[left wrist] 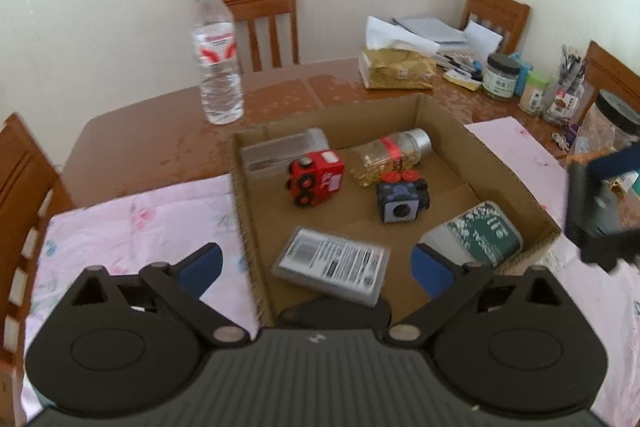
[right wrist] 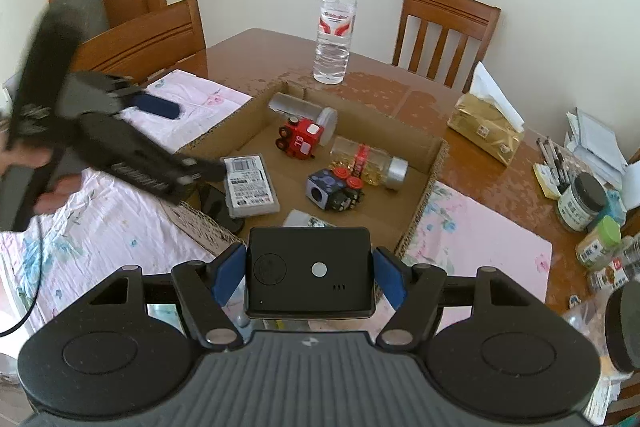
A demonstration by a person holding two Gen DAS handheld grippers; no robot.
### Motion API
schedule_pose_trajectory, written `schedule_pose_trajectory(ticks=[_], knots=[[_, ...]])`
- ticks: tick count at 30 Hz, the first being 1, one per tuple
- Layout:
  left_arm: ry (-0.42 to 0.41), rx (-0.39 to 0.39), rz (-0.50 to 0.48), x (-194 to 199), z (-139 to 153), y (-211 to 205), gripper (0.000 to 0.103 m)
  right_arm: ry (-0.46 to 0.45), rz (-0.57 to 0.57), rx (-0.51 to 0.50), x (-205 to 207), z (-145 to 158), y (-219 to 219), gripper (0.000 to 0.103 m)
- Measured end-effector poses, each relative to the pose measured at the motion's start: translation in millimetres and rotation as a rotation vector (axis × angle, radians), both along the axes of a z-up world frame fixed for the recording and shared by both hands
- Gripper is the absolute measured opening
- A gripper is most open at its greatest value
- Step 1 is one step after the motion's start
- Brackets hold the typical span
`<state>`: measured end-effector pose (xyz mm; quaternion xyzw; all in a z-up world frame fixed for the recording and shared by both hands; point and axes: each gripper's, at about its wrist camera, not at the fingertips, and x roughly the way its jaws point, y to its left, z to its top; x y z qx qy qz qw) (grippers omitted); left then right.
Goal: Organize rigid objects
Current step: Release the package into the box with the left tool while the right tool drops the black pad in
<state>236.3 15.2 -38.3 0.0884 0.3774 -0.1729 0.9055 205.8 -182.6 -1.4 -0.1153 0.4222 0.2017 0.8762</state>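
Blue-padded fingers [right wrist: 386, 277] of the right gripper [right wrist: 308, 277] clench a flat black rectangular device [right wrist: 308, 273] above the near edge of the open cardboard box [right wrist: 424, 189]. Left gripper [left wrist: 316, 263] hangs spread and empty over the box. Good practice: lower the device level into bare floor beside the grey labelled case [right wrist: 250, 185], then release.

1 cardboard box [left wrist: 448, 131], 1 water bottle [left wrist: 218, 59], 3 chairs [left wrist: 264, 23]
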Motion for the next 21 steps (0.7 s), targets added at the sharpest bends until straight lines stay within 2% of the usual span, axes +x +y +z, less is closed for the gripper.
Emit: schedule_pose_trajectory(ticks=[7,11,21], knots=[[-0.008,-0.005,0.12,-33.7,7.9,41.9,0.102,0.007,0.029,0.009,25.6,0.1,33.3,0.074],[-0.044,0.019,0.171,-51.8,12.5,62.9,0.102,0.021,0.043,0.005,46.4,-7.9,59.4,0.074],[-0.061,0.023,0.236,-76.2,14.2,110.4,0.102,0.091,-0.03,0.005,107.4,-42.6,114.1,0.074]])
